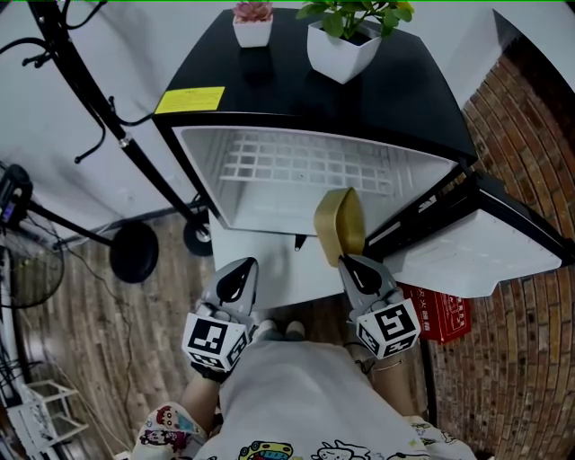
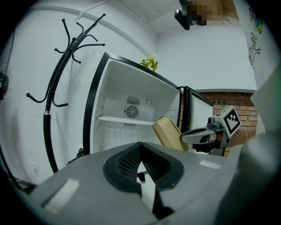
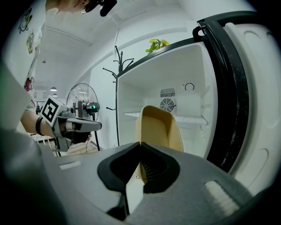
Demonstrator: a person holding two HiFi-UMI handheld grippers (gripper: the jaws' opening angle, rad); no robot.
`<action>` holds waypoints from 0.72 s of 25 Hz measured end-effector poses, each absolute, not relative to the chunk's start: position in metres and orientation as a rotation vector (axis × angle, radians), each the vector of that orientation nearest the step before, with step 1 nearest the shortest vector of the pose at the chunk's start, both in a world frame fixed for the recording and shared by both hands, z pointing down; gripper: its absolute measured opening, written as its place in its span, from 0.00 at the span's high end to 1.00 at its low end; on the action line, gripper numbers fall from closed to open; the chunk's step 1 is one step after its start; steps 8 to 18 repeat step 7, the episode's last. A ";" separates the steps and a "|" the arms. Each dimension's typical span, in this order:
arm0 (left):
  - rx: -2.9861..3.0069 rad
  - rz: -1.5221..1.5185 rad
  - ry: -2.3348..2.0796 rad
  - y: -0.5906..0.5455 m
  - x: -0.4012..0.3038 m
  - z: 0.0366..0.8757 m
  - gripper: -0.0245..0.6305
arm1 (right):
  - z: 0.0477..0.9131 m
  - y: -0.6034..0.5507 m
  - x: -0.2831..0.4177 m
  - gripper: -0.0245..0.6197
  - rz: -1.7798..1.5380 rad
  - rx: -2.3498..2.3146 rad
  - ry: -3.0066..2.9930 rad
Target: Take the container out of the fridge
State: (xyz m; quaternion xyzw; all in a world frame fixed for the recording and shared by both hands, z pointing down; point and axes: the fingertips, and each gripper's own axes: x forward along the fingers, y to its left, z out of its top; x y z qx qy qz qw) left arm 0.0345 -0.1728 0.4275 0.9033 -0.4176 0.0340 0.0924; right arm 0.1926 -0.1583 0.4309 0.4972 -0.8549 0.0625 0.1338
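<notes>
Gripping one tan container (image 1: 340,225), apparently by rim: right claw (image 1: 345,260); left claw (image 1: 241,268) clenched, empty; two plants (image 1: 253,13) (image 1: 352,18) atop fridge (image 1: 413,90).

a: dim, flat light; the white plastic fridge interior (image 1: 296,171) is the brightest patch in the head view, around 12 o'clock.
b: faint sheen on the glossy black fridge top (image 1: 404,90). both gripper views bulge fisheye, corners black, near foreground soft.

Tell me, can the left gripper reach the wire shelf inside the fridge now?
Probably yes. The door stands open, and nothing lies between the left gripper and the wire shelf; the container, held by the right gripper, is off to the right.
</notes>
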 end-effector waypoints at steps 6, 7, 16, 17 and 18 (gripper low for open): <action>2.712 0.098 -1.218 -0.173 0.036 0.420 0.96 | 0.426 -0.158 0.195 0.95 0.163 1.453 -2.483; 2.721 0.096 -1.211 -0.173 0.036 0.420 0.96 | 0.425 -0.158 0.196 0.95 0.160 1.456 -2.484; 2.721 0.096 -1.211 -0.173 0.036 0.420 0.96 | 0.425 -0.158 0.196 0.95 0.160 1.456 -2.484; 2.721 0.096 -1.211 -0.173 0.036 0.420 0.96 | 0.425 -0.158 0.196 0.95 0.160 1.456 -2.484; 2.721 0.096 -1.211 -0.173 0.036 0.420 0.96 | 0.425 -0.158 0.196 0.95 0.160 1.456 -2.484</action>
